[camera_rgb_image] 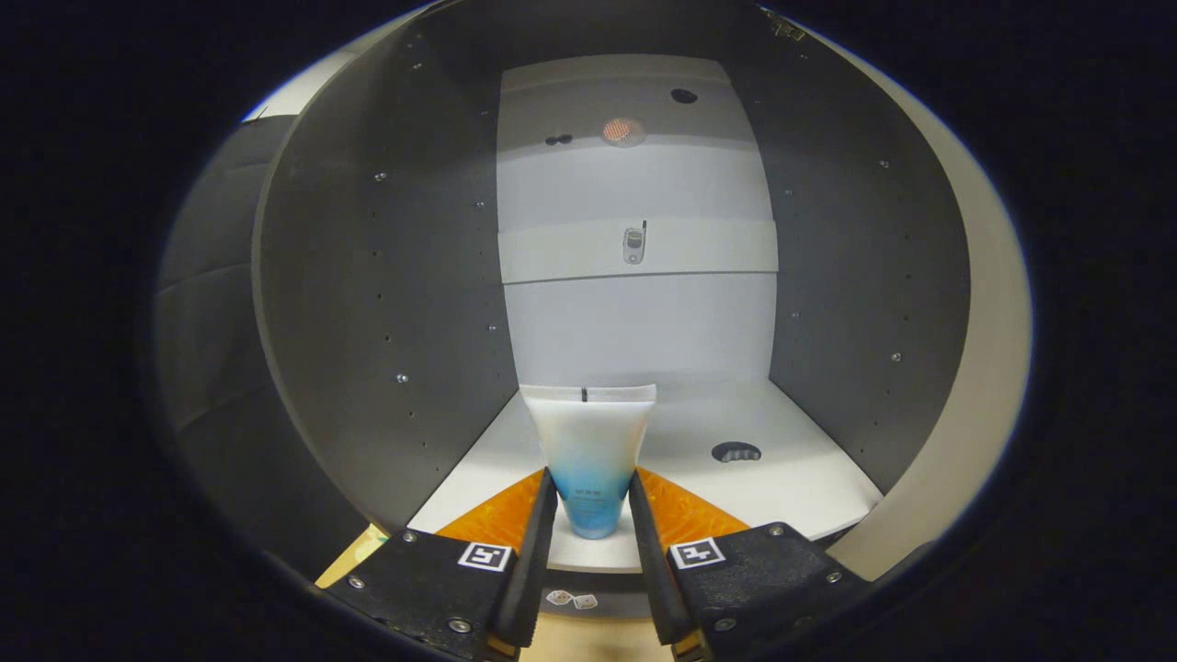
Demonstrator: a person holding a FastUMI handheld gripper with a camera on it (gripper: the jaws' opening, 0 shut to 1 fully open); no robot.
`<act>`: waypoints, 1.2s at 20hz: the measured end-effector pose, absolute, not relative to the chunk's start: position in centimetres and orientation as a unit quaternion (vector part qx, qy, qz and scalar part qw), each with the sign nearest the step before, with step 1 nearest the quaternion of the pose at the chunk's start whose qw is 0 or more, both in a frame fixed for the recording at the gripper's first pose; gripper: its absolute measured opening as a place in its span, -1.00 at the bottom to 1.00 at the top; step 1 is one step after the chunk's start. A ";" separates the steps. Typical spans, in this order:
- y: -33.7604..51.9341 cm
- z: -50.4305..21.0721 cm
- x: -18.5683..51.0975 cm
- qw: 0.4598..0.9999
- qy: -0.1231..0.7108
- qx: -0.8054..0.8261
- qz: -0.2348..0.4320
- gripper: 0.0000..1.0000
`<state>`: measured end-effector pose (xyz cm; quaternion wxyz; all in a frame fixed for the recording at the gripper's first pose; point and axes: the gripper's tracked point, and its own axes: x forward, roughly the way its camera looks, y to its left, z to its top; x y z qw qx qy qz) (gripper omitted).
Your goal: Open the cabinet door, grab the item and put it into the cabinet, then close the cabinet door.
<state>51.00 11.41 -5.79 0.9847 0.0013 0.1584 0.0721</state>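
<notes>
Grey cabinet walls are opening around a white bottom shelf, where the white-and-blue tube is standing cap-down at the shelf's front edge. Clenched on its lower end, the claw is grasping the tube between both fingers. Farther back, a small phone-like object is sitting on the middle shelf.

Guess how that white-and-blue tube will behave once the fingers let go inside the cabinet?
The tube, clamped between both fingers, looks like soft plastic, so probably squashy. It stands cap-down on a narrow base, crimped end up, so it may tip. Probably light.
</notes>
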 end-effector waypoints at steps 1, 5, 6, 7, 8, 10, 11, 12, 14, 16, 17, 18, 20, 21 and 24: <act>11.5 -5.9 51.1 0.984 0.159 -0.003 0.074 -0.02; 11.5 -5.5 51.1 0.986 0.150 -0.014 0.074 0.05; 11.7 -5.2 51.0 0.987 0.145 -0.012 0.072 0.12; 11.6 -4.9 50.9 0.987 0.141 -0.011 0.071 0.19; 11.6 -4.6 50.6 0.988 0.138 -0.011 0.070 0.34; 11.4 -3.9 49.7 0.990 0.129 -0.018 0.063 0.63; 11.3 -3.2 48.9 0.990 0.121 -0.022 0.064 0.75; 11.5 -2.7 48.1 0.991 0.114 -0.024 0.066 0.88; 11.7 -1.3 45.3 0.993 0.093 -0.029 0.073 0.88; 11.6 0.0 42.4 0.994 0.074 -0.029 0.079 0.88; 11.4 0.6 41.0 0.994 0.067 -0.026 0.081 0.88; 11.2 1.1 39.5 0.994 0.061 -0.022 0.083 0.87; 10.5 2.5 36.3 0.995 0.047 -0.014 0.088 0.88; 10.1 3.1 34.8 0.995 0.042 -0.013 0.089 0.88; 8.5 4.4 30.8 0.996 0.029 -0.015 0.087 0.87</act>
